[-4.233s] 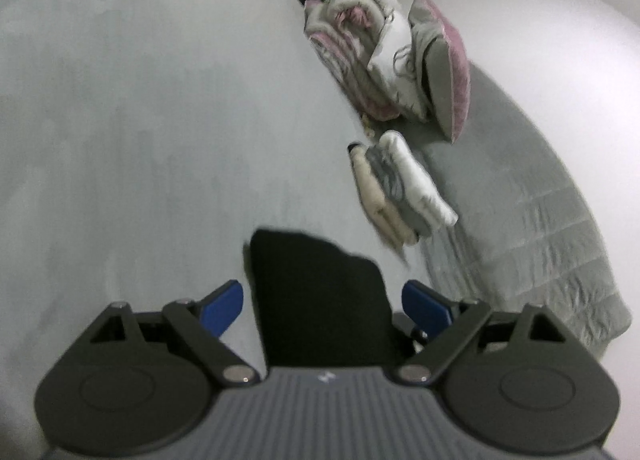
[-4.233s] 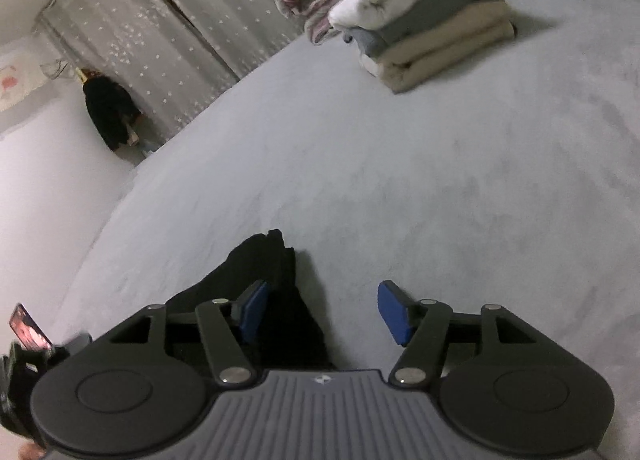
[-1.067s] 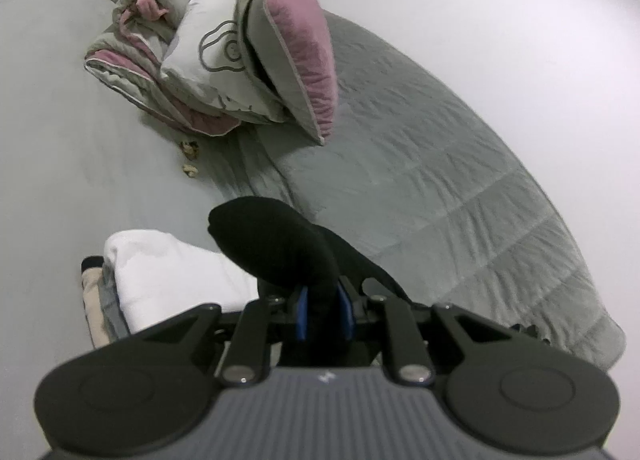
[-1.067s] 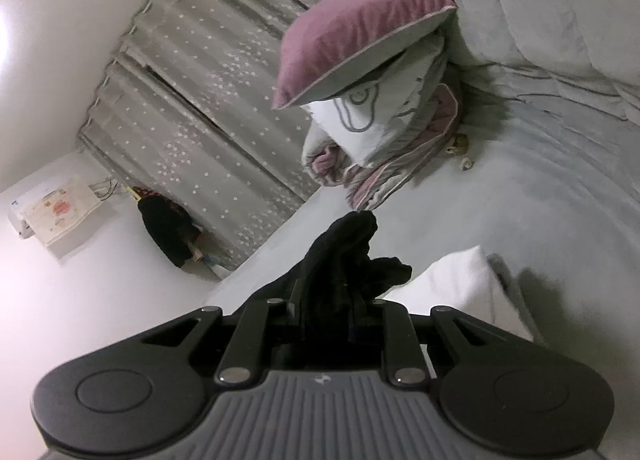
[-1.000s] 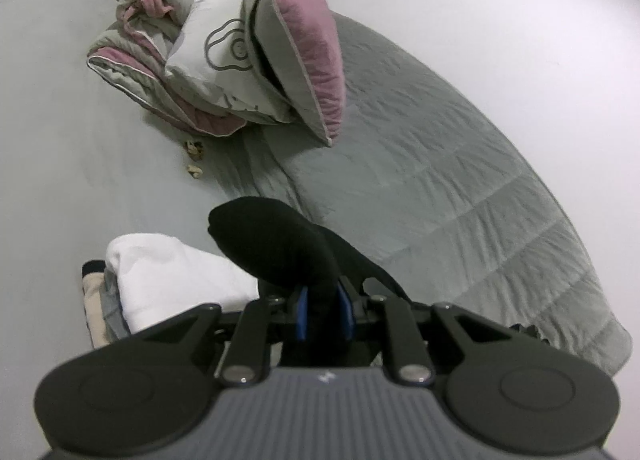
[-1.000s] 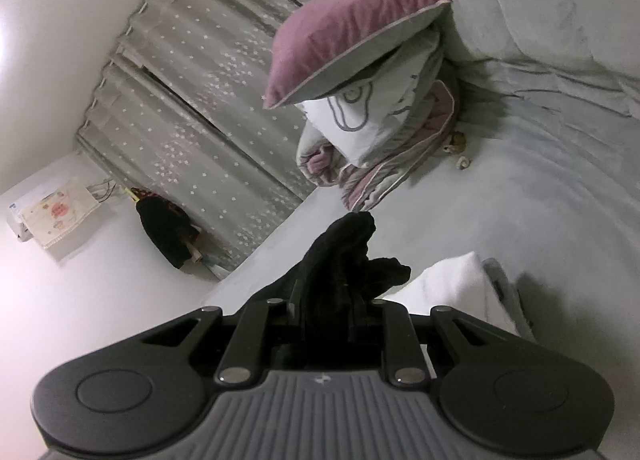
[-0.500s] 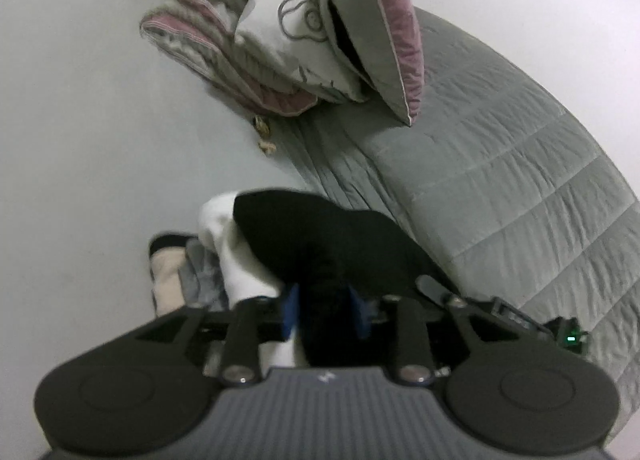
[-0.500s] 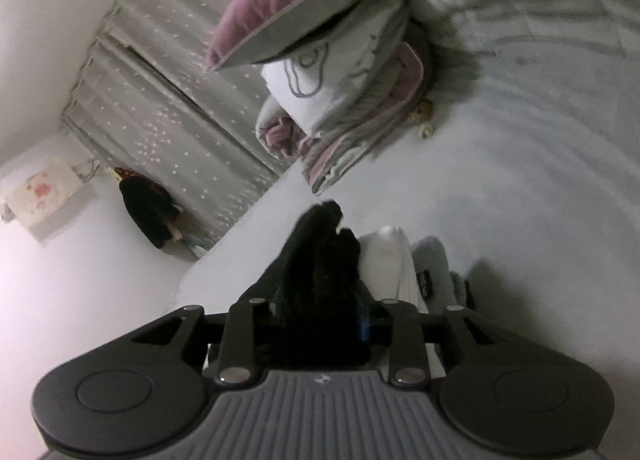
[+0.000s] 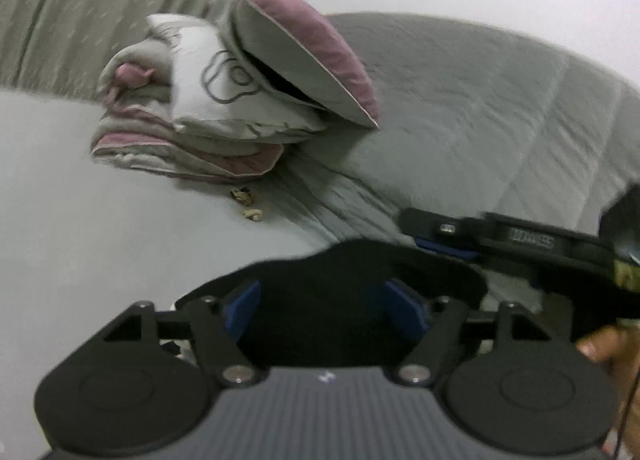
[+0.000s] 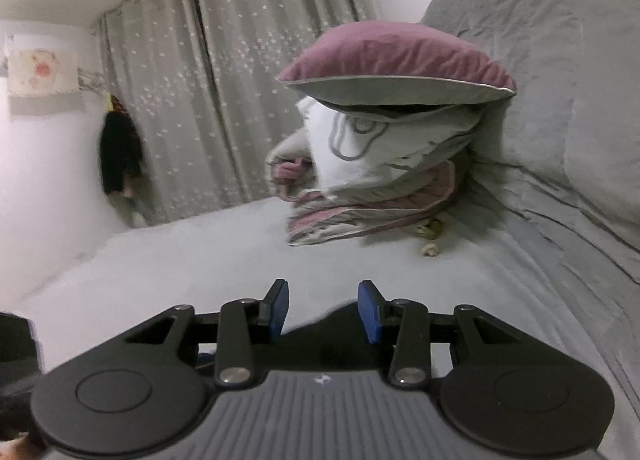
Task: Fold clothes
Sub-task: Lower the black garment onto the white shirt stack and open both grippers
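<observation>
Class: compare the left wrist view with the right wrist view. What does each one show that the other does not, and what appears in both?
Only the left wrist view shows the right gripper from the side and a hand at the edge. Only the right wrist view shows the dotted curtain, the dark clothing hanging beside it and a wall picture. Both show the purple pillow on the rolled bedding, the grey headboard and the black garment between open fingers.

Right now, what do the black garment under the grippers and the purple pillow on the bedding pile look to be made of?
The black garment looks like soft matte knit or fleece: it reflects no light and its edge sags, though the weave is too dark to make out. The purple pillow looks like velvety woven fabric with a faint sheen, a grey underside and pale piping along the seam.
</observation>
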Tool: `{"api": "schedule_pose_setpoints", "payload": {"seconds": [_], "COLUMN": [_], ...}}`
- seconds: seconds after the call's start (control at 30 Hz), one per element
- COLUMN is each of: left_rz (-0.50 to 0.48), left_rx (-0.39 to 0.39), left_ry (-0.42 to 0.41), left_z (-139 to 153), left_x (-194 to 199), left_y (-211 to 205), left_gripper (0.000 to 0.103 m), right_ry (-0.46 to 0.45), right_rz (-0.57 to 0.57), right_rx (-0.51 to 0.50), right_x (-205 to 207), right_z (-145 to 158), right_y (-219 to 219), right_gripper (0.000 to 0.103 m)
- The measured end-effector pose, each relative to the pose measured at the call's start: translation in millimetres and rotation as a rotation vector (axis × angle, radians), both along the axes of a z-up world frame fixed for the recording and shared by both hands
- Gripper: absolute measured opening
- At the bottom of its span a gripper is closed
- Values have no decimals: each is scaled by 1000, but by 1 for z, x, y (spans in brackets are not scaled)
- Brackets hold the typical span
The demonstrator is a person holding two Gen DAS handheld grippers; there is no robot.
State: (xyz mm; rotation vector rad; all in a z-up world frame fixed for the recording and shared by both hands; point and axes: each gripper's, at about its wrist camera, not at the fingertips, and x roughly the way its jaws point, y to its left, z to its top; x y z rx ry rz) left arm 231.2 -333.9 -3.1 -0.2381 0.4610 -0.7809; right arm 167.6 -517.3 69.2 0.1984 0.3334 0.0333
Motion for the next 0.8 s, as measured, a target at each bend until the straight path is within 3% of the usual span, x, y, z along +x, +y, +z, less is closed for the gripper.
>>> {"api": "schedule_pose_setpoints", "payload": {"seconds": [0.07,0.17,0.3,0.43,0.5,0.6,0.7,0.8], "left_rz": [-20,-47,-46,17,79,125,125,116], "left_rx": [39,87,79,-14,-72,-175,-274,-353], "left_ry": [-44,-107,-121,-92,-28,146,287,378], "left_z": [-11,-28,-23,-10,-9,-18,-28,-37], "left_x": [-4,-11,-14,-20,-17,0,17,32], "left_y": [-2,-5,-2,28,48,68,76,74], "left_gripper": [74,77,78,84,79,68,64,58], "right_ry": [32,23,-19,-44,-70,-118,-164,-148], "right_rz": [-32,-52,-71,-78,-85,-93,-66,-24], "right_rx": [-57,-59,-20,-45,-76,-117,-150,-202], "right_x": [2,-4,-12,-20,-29,-44,-57,-57], "right_z": [-26,-63,-65,-46,-36,-23,-14,-17], "right_y": [1,-8,-10,-4,1,8,18,29], "right_gripper": [39,39,39,41,41,41,41,34]}}
